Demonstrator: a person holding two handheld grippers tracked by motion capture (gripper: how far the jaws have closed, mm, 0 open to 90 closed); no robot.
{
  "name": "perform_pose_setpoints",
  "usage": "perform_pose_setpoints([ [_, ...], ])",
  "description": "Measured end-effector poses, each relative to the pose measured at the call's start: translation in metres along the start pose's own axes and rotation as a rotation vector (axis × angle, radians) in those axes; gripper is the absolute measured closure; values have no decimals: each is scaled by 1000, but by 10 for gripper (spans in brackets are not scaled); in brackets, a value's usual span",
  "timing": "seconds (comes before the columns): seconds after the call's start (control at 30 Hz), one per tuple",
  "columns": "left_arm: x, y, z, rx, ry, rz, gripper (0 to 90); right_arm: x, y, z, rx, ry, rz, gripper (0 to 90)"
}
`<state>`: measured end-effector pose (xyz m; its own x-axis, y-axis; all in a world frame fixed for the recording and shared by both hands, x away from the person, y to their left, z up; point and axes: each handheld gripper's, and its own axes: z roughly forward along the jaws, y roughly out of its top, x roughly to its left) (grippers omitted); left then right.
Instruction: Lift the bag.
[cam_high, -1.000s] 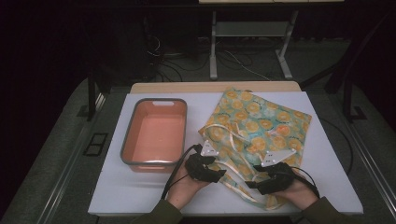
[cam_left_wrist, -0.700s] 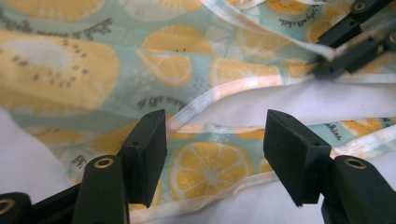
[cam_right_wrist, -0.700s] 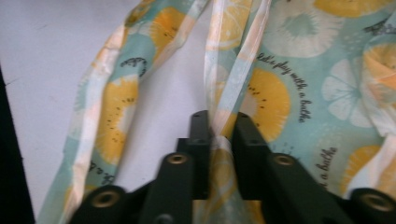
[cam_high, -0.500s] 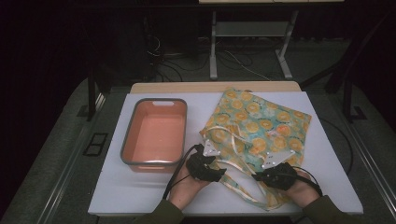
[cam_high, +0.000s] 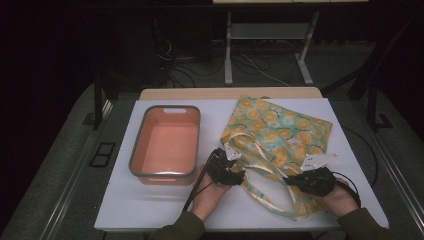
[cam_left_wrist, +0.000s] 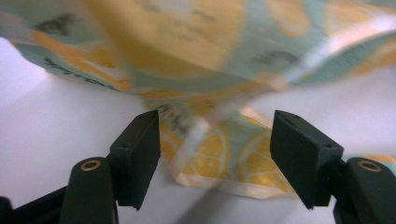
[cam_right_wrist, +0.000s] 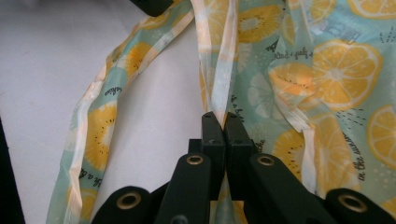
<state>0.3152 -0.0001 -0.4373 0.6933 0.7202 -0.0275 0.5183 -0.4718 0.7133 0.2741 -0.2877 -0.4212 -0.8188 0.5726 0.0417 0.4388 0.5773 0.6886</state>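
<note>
Right fingers pinching strap, bag blurred

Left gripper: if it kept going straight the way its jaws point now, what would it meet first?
Most likely the lemon-print bag: the left gripper has its jaws open with a folded edge and strap lying between and just ahead of them. Depth is blurred, so contact is uncertain.

Each hand carries a black claw. The left claw has two blocky matte-black jaws on black arms, each arm set with a brass-ringed screw hole. The right claw has the same black jaws and brass-ringed holes. A black cable trails from the left claw. The person wears dark olive sleeves
</note>
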Motion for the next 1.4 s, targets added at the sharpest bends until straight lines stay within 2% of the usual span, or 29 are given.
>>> perform_pose_setpoints([
  [0.03, 0, 0, 0, 0, 0, 0, 314, 0, 0, 0, 0, 0, 0, 891],
  [0.1, 5, 5, 3, -38, -30, -43, 311, -1, 1, 1, -2, 0, -6, 891],
  [0.17, 6, 9, 3, -48, -31, -40, 308, -2, 2, 0, -3, -5, -2, 891],
  [0.2, 6, 9, 3, -48, -31, -40, 339, -3, 2, 0, -3, -6, -3, 892],
  [0.27, 9, 14, 4, -75, -51, -43, 530, -5, 3, 0, -11, -11, -3, 891],
  [0.3, 11, 16, 4, -79, -68, -42, 655, -6, 3, 0, -17, -13, 0, 891],
  [0.37, 15, 20, 5, -92, -77, -38, 860, -8, 6, -2, -32, -24, -3, 892],
  [0.4, 17, 22, 5, -98, -84, -47, 887, -9, 7, -3, -42, -28, -2, 892],
  [0.47, 19, 24, 5, -103, -89, -55, 896, -11, 9, -4, -54, -30, -2, 892],
  [0.5, 21, 29, 3, -130, -88, -57, 897, -15, 13, -6, -80, -48, 0, 893],
  [0.63, 22, 41, -9, -197, -80, -50, 899, -23, 22, -14, -145, -71, 17, 893],
  [0.77, 25, 55, -22, -248, -70, -36, 899, -32, 34, -21, -213, -100, 30, 893],
  [0.9, 29, 67, -32, -292, -65, -43, 899, -40, 48, -27, -271, -131, 30, 894],
  [1.17, 35, 87, -55, -396, -57, -52, 899, -41, 86, -56, -448, -146, 19, 895],
  [1.3, 35, 93, -60, -398, -59, -39, 899, -40, 97, -66, -489, -157, 13, 895],
  [1.4, 37, 91, -55, -375, -66, -41, 898, -48, 93, -58, -464, -166, 35, 894],
])
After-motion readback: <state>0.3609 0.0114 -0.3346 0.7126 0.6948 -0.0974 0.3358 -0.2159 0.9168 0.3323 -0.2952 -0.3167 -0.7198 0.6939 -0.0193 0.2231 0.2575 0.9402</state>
